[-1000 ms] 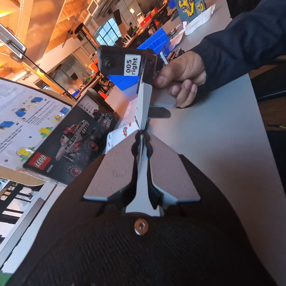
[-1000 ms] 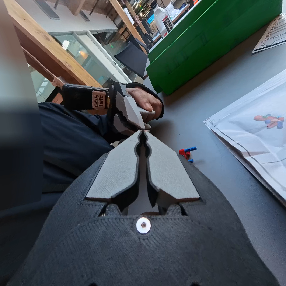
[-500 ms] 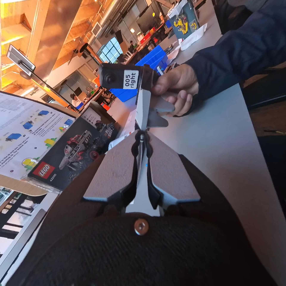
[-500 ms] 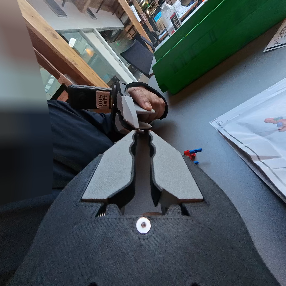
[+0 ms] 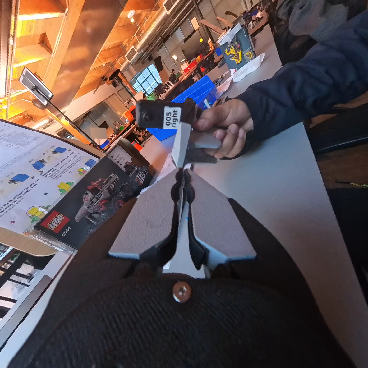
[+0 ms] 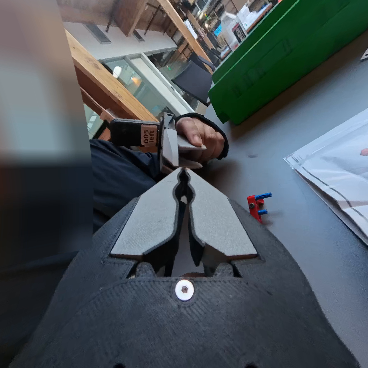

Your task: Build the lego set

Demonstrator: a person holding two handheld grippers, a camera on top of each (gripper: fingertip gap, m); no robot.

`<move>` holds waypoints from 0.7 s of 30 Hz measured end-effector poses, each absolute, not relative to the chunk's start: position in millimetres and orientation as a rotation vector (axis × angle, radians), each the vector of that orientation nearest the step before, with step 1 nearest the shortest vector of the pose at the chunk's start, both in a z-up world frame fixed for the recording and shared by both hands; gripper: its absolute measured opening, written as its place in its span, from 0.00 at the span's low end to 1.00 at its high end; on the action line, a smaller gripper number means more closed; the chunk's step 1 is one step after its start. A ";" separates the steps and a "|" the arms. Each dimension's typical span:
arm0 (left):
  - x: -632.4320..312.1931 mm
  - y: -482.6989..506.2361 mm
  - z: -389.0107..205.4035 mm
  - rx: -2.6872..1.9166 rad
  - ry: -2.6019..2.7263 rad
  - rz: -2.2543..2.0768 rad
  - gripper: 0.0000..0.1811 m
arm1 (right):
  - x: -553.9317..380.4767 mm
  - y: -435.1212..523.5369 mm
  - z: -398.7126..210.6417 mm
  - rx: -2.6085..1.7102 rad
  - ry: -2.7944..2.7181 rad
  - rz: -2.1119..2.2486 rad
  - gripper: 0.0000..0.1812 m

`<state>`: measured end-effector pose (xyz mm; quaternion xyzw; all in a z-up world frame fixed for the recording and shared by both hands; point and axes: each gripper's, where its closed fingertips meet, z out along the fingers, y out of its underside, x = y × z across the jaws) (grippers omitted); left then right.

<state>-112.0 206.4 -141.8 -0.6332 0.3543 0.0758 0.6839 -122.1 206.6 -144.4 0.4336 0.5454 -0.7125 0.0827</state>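
1. Pressed together at the tips on the left gripper [image 5: 182,173], with only a thin dark slit between the fingers. Too small to tell if a tiny piece is pinched in there.
2. Same on the right gripper [image 6: 184,170]: tips touching, nothing clear to see inside the gap.
3. Held up nose to nose above the grey table [image 5: 278,199], tip nearly against tip, each in one hand of the person.
4. Lying on the table, just beside the right gripper and off to its right: a small red piece [image 6: 254,207] with two blue pins stuck in it. Not touched by any finger.
5. Pointing sideways, away from the fingers and toward the white instruction sheet [image 6: 328,179]: both blue pins. Lying along the fingers, more or less: the long red side.
6. Much nearer to the right gripper than to the left one, so probably best picked up with the right.
7. Probably needed for that: open the fingers first, swing to the right and down, then close on the red sides, not on the pins.
8. Easy to knock away, being so small and light.
9. Farther off: a green bin [image 6: 278,69] behind the sheet, and a dark lego box [image 5: 95,199] leaning beside a printed page [image 5: 29,169].
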 end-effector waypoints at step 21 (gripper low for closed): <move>-117.5 205.7 -167.6 -1.566 0.800 0.089 0.00 | -123.1 208.4 -146.5 1.324 1.714 -2.134 0.00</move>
